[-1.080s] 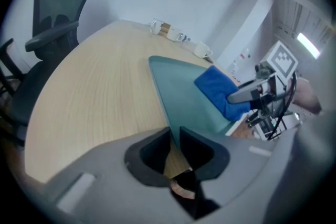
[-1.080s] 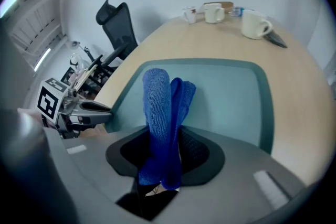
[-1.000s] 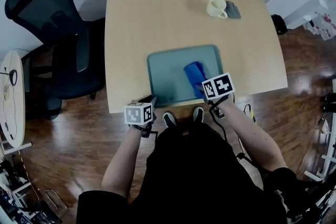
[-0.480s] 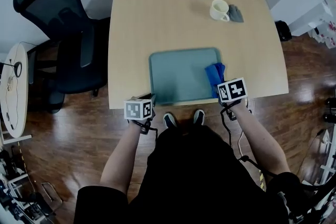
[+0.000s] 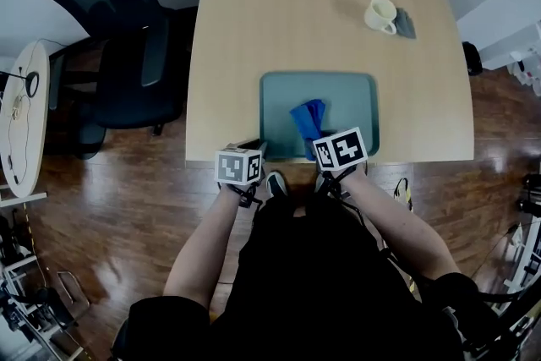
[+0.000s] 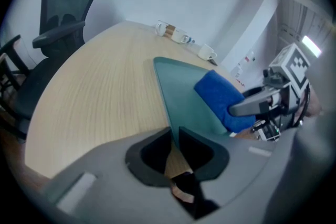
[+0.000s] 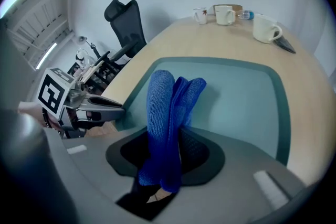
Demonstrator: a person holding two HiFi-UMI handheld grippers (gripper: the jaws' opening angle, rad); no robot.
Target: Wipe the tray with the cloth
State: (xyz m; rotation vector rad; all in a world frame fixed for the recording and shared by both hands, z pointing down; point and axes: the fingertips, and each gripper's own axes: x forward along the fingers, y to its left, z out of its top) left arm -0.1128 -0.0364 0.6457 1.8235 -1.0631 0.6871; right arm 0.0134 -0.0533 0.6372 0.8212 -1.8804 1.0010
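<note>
Cloth [image 5: 308,114], blue and bunched, lies on the tray [image 5: 279,97] towards its front edge, clenched in the right tool [image 5: 318,151]. The left tool [image 5: 254,148], its jaws just closing, pinches the tray's front-left corner.

the cloth [image 7: 163,113] is blue and matt, with a nubby, towel-like pile. the tray [image 5: 279,101] looks like smooth teal plastic with a dull sheen, and the table [image 5: 245,30] shows pale, matt wood grain. the floor [image 5: 127,216] is dark glossy wood, and the mugs [image 5: 380,13] look like glazed white ceramic.
</note>
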